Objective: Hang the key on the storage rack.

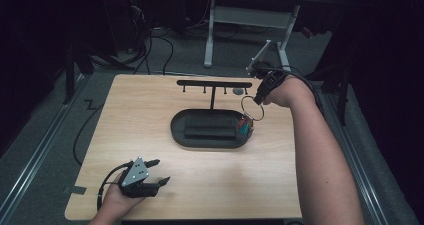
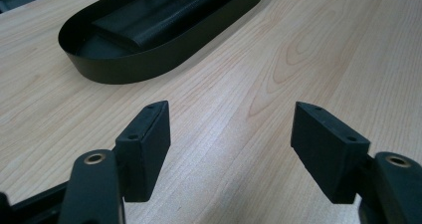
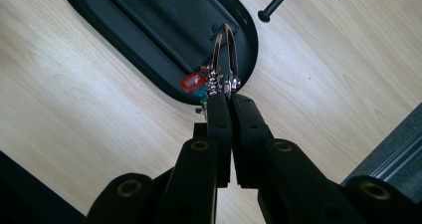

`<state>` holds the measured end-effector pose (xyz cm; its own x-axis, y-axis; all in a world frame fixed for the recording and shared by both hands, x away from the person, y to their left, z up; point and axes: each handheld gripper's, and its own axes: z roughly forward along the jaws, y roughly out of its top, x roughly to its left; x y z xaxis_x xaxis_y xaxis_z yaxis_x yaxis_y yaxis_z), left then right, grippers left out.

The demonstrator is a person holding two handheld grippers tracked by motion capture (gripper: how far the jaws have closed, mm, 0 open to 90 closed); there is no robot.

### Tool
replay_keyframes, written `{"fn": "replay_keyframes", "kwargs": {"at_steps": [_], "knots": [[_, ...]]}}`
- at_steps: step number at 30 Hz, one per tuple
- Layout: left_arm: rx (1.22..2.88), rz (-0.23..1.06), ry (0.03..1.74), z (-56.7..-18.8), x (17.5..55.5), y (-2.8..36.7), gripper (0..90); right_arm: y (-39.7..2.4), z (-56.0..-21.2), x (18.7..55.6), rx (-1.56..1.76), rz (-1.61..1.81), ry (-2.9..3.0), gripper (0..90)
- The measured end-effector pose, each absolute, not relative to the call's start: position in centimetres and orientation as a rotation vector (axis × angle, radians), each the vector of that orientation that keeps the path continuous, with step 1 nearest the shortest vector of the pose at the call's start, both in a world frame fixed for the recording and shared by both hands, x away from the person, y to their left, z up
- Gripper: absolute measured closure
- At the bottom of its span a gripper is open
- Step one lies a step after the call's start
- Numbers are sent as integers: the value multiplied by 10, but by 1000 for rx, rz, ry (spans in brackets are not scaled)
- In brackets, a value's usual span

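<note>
A metal key ring (image 1: pixel 252 108) with small red and teal tags (image 1: pixel 244 127) hangs from my right gripper (image 1: pixel 258 100), which is shut on it above the right end of the black oval tray (image 1: pixel 179 130). In the right gripper view the ring (image 3: pixel 225 55) loops up from the closed jaws, with the tags (image 3: pixel 194 83) at their left. A black T-shaped rack with pegs (image 1: pixel 214 84) stands just behind the tray. My left gripper (image 1: pixel 159 171) rests near the table's front left, open, nothing between its pads (image 2: pixel 148 144).
The tray (image 2: pixel 144 64) holds a raised black block (image 1: pixel 210 127). A small dark disc (image 1: pixel 238 91) lies by the rack's right end. Bare wooden tabletop (image 1: pixel 225 180) spreads between the tray and the front edge. Desk legs and cables stand on the floor beyond.
</note>
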<state>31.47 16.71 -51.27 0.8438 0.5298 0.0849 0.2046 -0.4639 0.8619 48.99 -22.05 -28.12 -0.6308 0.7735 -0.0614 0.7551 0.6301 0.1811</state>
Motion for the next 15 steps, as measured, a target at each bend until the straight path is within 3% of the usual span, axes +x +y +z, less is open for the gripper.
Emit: {"fn": "replay_keyframes", "kwargs": {"at_steps": [15], "knots": [[2063,428,534,-514,313,169,325,-217,-287,516,1296,209,2675,881]]}}
